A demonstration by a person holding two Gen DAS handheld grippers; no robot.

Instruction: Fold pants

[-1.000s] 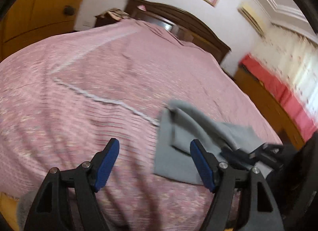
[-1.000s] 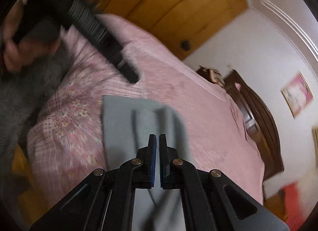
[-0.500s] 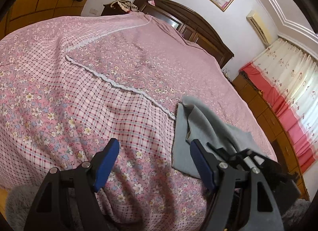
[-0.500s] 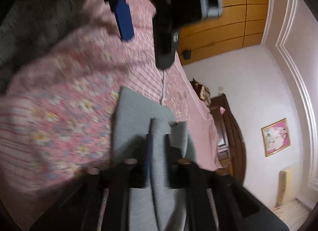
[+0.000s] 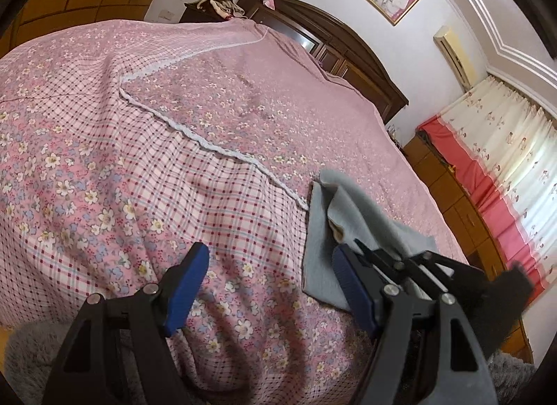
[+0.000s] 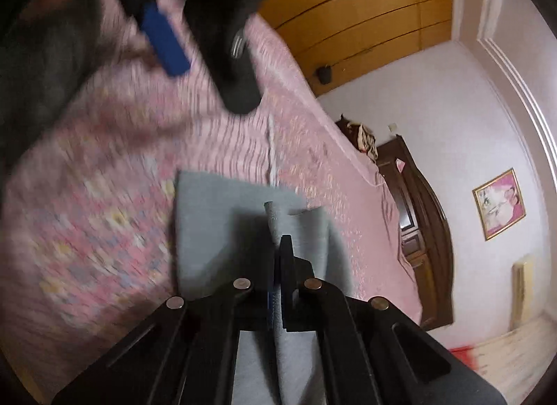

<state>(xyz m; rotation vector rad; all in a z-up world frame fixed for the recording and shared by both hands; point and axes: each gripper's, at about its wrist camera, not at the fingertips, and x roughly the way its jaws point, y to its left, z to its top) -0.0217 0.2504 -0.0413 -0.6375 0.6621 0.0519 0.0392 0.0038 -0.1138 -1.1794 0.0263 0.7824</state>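
The grey pants (image 5: 325, 231) lie partly folded on the pink bedspread near the bed's front right. My left gripper (image 5: 268, 286) is open and empty, hovering over the bedspread just left of the pants. My right gripper (image 6: 276, 265) is shut on a raised fold of the grey pants (image 6: 226, 217) and lifts it off the flat layer below. The right gripper also shows in the left wrist view (image 5: 400, 262), over the pants. The left gripper's blue pad (image 6: 167, 43) shows blurred at the top of the right wrist view.
The pink floral and checked bedspread (image 5: 174, 161) covers a large bed with a dark wooden headboard (image 5: 330, 39). A wooden dresser with a red cloth (image 5: 463, 178) stands on the right. Grey fluffy fabric (image 5: 21, 352) lies at the bed's near edge.
My right gripper has lifted the pinched fold of the pants higher and turned. My left gripper has drifted a little and stays open beside the pants.
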